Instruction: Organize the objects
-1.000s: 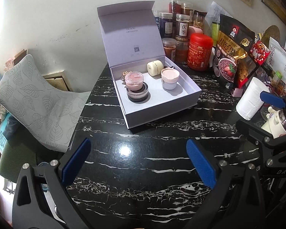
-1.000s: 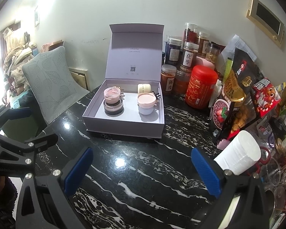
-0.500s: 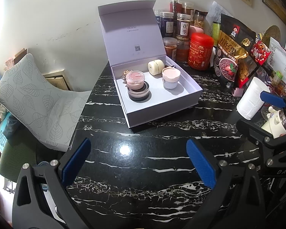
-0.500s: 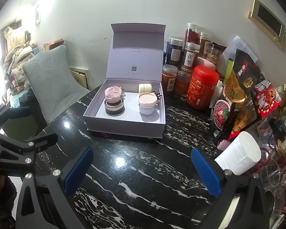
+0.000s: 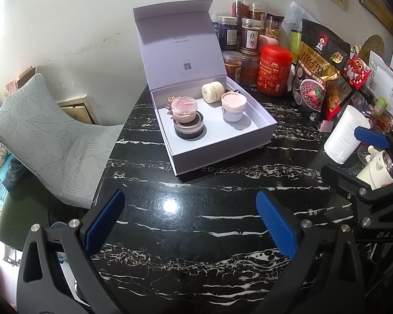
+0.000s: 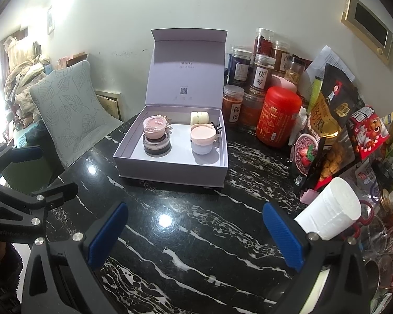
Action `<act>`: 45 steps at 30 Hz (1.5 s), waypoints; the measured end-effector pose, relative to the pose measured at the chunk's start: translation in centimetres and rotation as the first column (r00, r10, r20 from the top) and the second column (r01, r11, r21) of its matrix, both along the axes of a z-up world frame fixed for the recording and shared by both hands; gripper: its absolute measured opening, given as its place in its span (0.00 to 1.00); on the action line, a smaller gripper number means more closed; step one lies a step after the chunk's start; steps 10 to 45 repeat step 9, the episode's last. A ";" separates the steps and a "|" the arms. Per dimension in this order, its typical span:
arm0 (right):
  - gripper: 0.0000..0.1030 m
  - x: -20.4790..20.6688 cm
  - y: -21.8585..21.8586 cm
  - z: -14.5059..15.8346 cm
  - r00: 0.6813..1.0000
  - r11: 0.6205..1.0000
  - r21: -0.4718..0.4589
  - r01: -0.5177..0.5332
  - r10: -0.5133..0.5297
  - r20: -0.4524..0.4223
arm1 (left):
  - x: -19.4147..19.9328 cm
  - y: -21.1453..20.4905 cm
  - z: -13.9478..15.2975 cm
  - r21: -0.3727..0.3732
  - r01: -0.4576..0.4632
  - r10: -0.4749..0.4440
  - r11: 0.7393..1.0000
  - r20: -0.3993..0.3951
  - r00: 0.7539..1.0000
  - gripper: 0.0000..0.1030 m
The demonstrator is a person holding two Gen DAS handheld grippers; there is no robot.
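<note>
An open lilac gift box (image 5: pixel 222 146) (image 6: pixel 170 175) stands on the black marble table, lid upright. Inside, a pink jar (image 5: pixel 184 107) (image 6: pixel 155 127) sits stacked on a dark jar (image 5: pixel 188 129) (image 6: pixel 156 145). A pink-lidded pale jar (image 5: pixel 233 107) (image 6: pixel 202 139) stands to its right. A cream jar (image 5: pixel 212 92) (image 6: pixel 199 117) lies on its side at the back. My left gripper (image 5: pixel 190 219) is open and empty, well short of the box. My right gripper (image 6: pixel 195 231) is open and empty too, also in front of the box.
Spice jars (image 6: pixel 262 76), a red canister (image 6: pixel 277 116) and snack bags (image 6: pixel 325 130) crowd the back right. A white paper roll (image 6: pixel 330 213) lies at the right by glassware. A leaf-pattern cushion (image 5: pixel 47 136) sits off the table's left edge.
Both views have shifted slightly; the box sits a touch further right in each frame. Both grippers stay open and empty.
</note>
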State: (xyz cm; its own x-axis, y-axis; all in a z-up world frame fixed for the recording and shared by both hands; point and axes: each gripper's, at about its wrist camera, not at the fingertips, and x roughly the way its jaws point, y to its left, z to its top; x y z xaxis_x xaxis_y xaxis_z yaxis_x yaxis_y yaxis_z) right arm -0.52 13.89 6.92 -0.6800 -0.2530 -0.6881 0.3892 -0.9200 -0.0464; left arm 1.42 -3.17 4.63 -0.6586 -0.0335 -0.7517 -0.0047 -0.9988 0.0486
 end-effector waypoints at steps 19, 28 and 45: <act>1.00 -0.1 -0.1 -0.3 1.000 1.000 0.001 -0.001 0.001 0.006 | 0.1 0.1 0.1 0.009 0.015 -0.015 1.000 -0.007 1.000 0.98; 1.00 -0.1 -0.1 -0.3 1.000 1.000 0.001 -0.001 0.001 0.006 | 0.1 0.1 0.1 0.009 0.015 -0.015 1.000 -0.007 1.000 0.98; 1.00 -0.1 -0.1 -0.3 1.000 1.000 0.001 -0.001 0.001 0.006 | 0.1 0.1 0.1 0.009 0.015 -0.015 1.000 -0.007 1.000 0.98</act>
